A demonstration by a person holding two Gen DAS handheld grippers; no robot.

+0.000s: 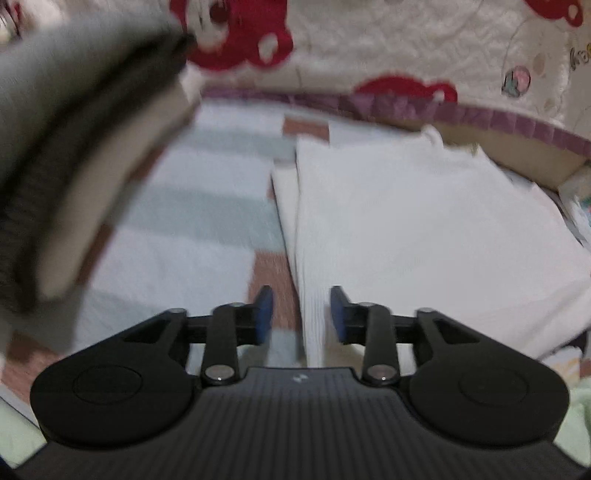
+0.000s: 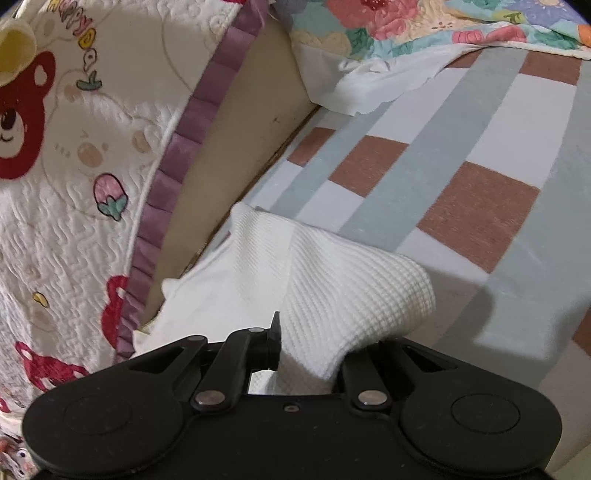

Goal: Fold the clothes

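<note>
A white waffle-knit garment (image 1: 406, 229) lies partly folded on the checked bedsheet (image 1: 192, 206), with a narrow folded strip along its left edge. My left gripper (image 1: 301, 297) hovers over that near edge. Its blue pads (image 1: 264, 314) stand apart, and the strip runs between them without being pressed. In the right wrist view the same garment (image 2: 332, 280) rises in a bunched fold, with my right gripper (image 2: 306, 354) shut on it. The cloth drapes over the right finger and hides it; only the left finger (image 2: 275, 343) shows.
A quilted cover with red bears (image 2: 74, 166) and a purple frill (image 2: 192, 122) hangs over a beige board (image 2: 251, 122) along the bed's edge. A floral quilt (image 2: 406, 26) lies at the far end. A blurred grey and dark cloth shape (image 1: 74, 147) fills the upper left of the left wrist view.
</note>
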